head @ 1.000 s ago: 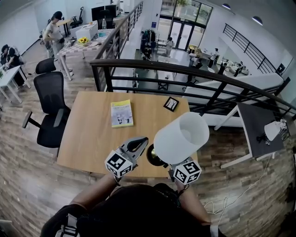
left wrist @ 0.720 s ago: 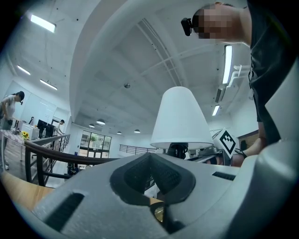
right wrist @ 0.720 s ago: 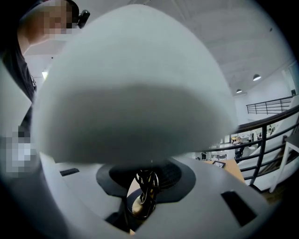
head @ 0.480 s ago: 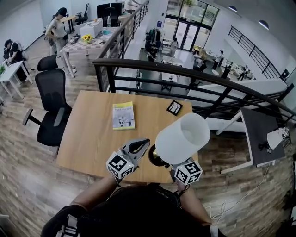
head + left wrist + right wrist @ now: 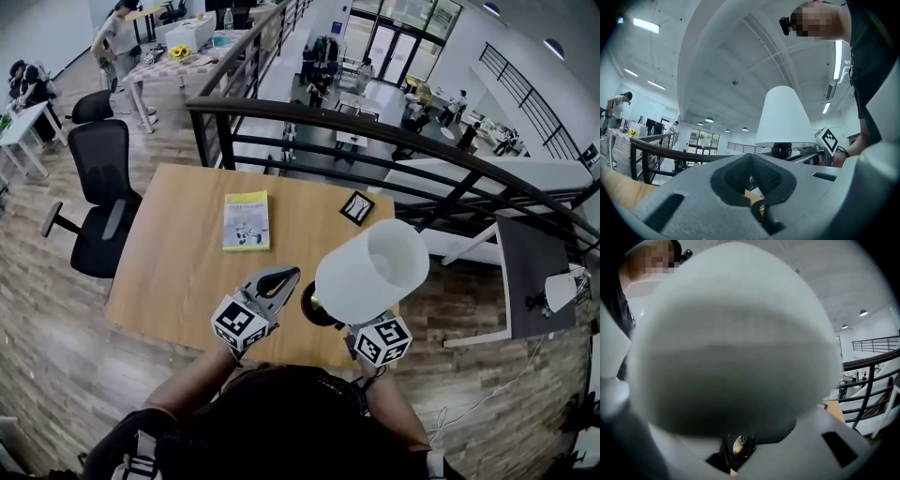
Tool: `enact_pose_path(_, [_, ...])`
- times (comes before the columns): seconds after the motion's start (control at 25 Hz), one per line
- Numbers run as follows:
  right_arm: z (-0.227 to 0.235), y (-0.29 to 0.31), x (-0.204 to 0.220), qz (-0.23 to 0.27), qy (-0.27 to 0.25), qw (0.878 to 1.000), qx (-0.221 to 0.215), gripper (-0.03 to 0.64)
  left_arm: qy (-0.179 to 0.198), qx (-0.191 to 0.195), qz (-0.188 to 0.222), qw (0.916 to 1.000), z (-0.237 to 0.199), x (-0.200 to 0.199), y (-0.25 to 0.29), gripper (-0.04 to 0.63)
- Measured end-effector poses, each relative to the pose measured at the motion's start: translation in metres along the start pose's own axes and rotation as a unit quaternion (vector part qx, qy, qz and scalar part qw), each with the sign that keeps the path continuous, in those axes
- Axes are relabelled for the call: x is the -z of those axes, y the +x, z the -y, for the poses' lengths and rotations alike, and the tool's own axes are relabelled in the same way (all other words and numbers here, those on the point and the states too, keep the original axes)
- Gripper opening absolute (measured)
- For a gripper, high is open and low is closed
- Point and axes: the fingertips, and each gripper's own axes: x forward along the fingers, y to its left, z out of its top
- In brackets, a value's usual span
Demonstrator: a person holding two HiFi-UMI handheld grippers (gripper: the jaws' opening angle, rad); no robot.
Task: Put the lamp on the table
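The right gripper (image 5: 740, 446) is clamped on the dark stem of the lamp (image 5: 370, 272), under its white shade, over the near edge of the wooden table (image 5: 178, 272). The left gripper (image 5: 279, 279), jaws together and empty, is just beside the lamp's base.

Lamp (image 5: 371, 272): white tapered shade, open top facing up, brass fitting under it, black round base. Roughly upright, stem clamped in the right gripper (image 5: 740, 445) just below the shade. Base is over the near right edge of the table (image 5: 178, 272); contact can't be confirmed. Table: rectangular, light wood top.
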Motion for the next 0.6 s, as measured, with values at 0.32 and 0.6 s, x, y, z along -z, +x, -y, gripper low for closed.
enact_pose_path(0.32, [0.040,0.013,0.009,-0.025,0.002,1.000,-0.003,0.107,-0.013,-0.009,-0.020,0.9997,-0.018,0.018,0.037,0.008])
enact_pose_path(0.6, [0.075,0.023,0.028,-0.044,0.007,0.999,-0.004,0.107,-0.017,-0.005,-0.043,0.9989,-0.019,0.043,0.070,0.008])
